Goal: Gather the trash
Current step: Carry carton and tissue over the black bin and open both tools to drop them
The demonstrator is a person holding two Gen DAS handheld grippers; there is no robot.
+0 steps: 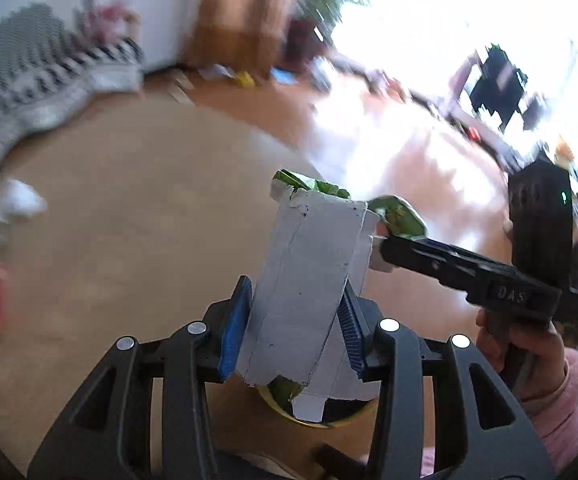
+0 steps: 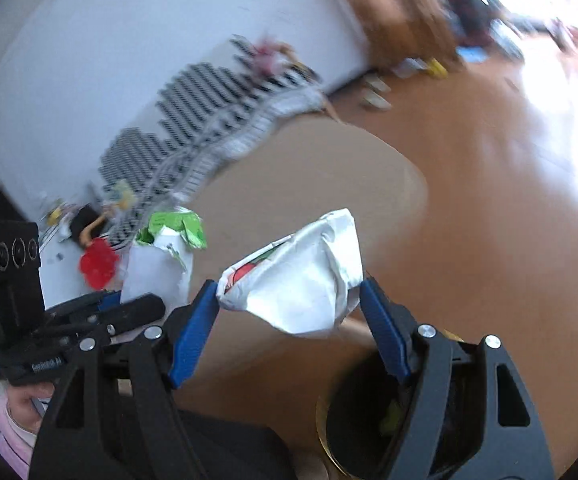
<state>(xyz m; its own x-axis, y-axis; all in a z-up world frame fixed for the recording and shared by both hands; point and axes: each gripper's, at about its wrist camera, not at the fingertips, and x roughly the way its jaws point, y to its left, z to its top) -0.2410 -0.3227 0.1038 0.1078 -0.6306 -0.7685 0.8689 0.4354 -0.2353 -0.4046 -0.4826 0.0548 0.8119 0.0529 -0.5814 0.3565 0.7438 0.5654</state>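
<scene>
So the left tongs (image 1: 295,312) are clamped on a flattened grey-white cardboard carton with a torn green top (image 1: 309,256), blue pads pressed against both of its sides. The carton sits tilted, directly above a round dark bin with a gold-coloured rim (image 1: 309,420), and its lower end hangs just over the bin's opening. In the right wrist view the same carton (image 2: 161,260) shows up off to the left of the bin.

The right tongs (image 2: 289,312) are closed on a crumpled white paper wrapper with a red and green print (image 2: 301,280), held up in the air. The bin (image 2: 365,412) is right below and slightly to the right of that wrapper, with something yellow-green inside it, too dark to make out properly.

The bin stands on a tan rug (image 1: 129,220) over a wooden floor (image 2: 489,160). Well away from the bin, by the wall, there's a black-and-white patterned blanket (image 2: 209,132), and near it a red plastic thing (image 2: 99,264) that's too blurry to identify.
</scene>
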